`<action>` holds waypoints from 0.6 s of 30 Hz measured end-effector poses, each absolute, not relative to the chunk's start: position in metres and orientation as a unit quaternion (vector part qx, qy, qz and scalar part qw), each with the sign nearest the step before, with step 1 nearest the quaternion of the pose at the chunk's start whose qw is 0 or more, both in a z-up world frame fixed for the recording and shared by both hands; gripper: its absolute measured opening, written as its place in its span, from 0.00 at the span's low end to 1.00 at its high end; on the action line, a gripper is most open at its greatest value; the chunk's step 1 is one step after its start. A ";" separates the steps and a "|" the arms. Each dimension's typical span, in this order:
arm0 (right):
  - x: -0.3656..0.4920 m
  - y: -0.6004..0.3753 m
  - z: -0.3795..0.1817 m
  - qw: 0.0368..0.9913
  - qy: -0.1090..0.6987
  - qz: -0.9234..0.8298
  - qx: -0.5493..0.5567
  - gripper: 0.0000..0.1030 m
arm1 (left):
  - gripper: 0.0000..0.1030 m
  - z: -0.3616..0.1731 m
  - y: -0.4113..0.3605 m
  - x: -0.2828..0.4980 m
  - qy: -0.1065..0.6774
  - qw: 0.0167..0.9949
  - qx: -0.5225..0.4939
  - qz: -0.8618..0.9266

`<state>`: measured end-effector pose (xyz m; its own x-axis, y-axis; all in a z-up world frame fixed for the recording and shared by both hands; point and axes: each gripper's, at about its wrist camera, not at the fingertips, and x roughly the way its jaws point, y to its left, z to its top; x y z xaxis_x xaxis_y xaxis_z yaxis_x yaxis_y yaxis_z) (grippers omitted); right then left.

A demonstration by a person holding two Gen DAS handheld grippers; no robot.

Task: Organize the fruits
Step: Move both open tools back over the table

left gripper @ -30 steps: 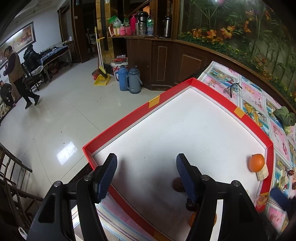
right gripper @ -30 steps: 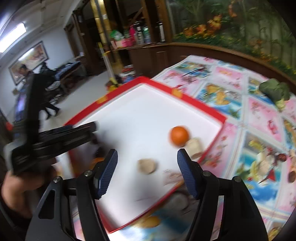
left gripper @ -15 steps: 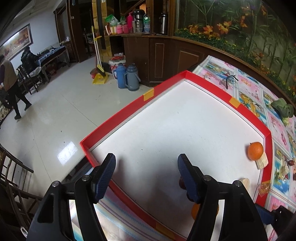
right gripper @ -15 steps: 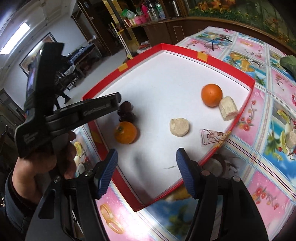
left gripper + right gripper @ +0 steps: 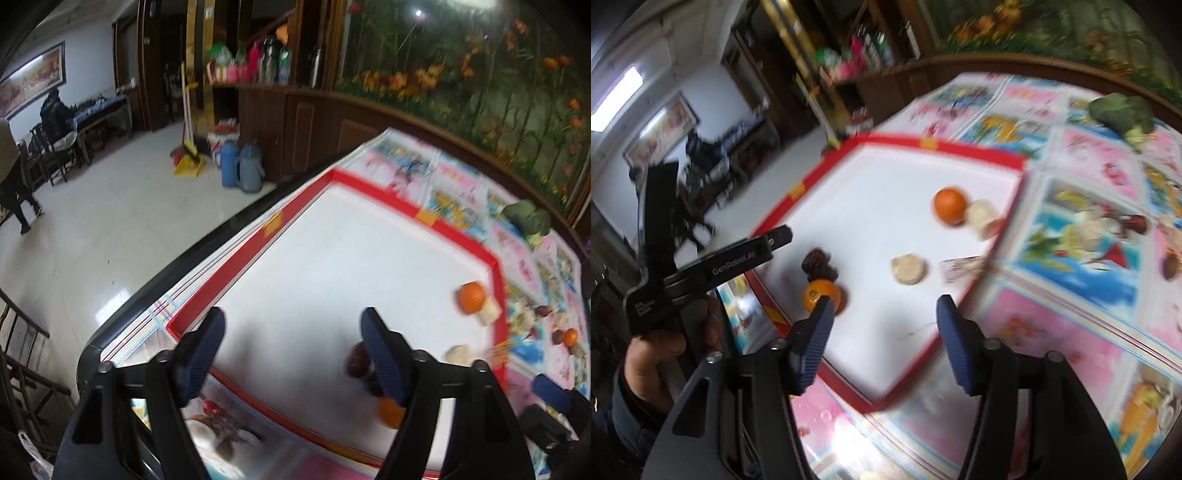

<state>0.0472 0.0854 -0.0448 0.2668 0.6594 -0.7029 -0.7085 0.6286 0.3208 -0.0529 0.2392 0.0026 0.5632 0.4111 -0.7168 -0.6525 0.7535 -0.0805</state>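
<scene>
A white tray with a red rim (image 5: 236, 266) lies on a cartoon-print tablecloth. In it are an orange (image 5: 471, 297) beside a pale chunk (image 5: 489, 315), a pale round slice (image 5: 908, 269), dark red fruits (image 5: 818, 264) and a second orange (image 5: 822, 293). My left gripper (image 5: 293, 325) hovers over the tray's near left corner. Its jaws are opening and nothing is between them. My right gripper (image 5: 885, 314) hangs above the tray's near edge, jaws opening, also empty. Its left fingertip overlaps the second orange in the picture.
A crinkled wrapper (image 5: 964, 266) lies on the tray's right rim. A green vegetable (image 5: 1119, 110) and small fruits (image 5: 565, 336) sit on the tablecloth (image 5: 1071, 332). A hand (image 5: 653, 354) holds the left tool. The table edge (image 5: 155, 284) drops to the floor on the left.
Both views have pulled back from the tray, and the table edge now shows in the left view. The left jaws stand a little wider. The right gripper has swung toward the tablecloth.
</scene>
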 end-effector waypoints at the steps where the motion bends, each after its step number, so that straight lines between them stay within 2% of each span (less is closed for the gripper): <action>1: 0.047 0.074 -0.040 0.804 0.417 0.423 -0.023 0.81 | 0.78 0.009 0.230 -0.053 0.343 0.874 -0.168 0.301; 2: 0.046 0.060 -0.035 0.816 0.405 0.411 -0.018 0.88 | 0.80 0.011 0.224 -0.053 0.339 0.878 -0.166 0.294; 4: 0.048 0.031 -0.026 0.835 0.385 0.393 -0.006 0.94 | 0.82 0.017 0.204 -0.048 0.335 0.890 -0.157 0.268; 5: 0.047 0.013 -0.022 0.845 0.377 0.379 -0.004 0.99 | 0.82 0.018 0.194 -0.045 0.334 0.894 -0.151 0.257; 9: 0.051 -0.055 -0.017 0.889 0.354 0.288 -0.029 1.00 | 0.84 0.017 0.146 -0.028 0.345 0.911 -0.116 0.197; 14: 0.074 -0.127 -0.032 0.911 0.378 0.151 -0.067 1.00 | 0.84 0.004 0.084 0.004 0.380 0.915 -0.076 0.116; 18: 0.097 -0.160 -0.042 0.914 0.382 0.119 -0.063 1.00 | 0.84 -0.004 0.044 0.027 0.392 0.915 -0.056 0.082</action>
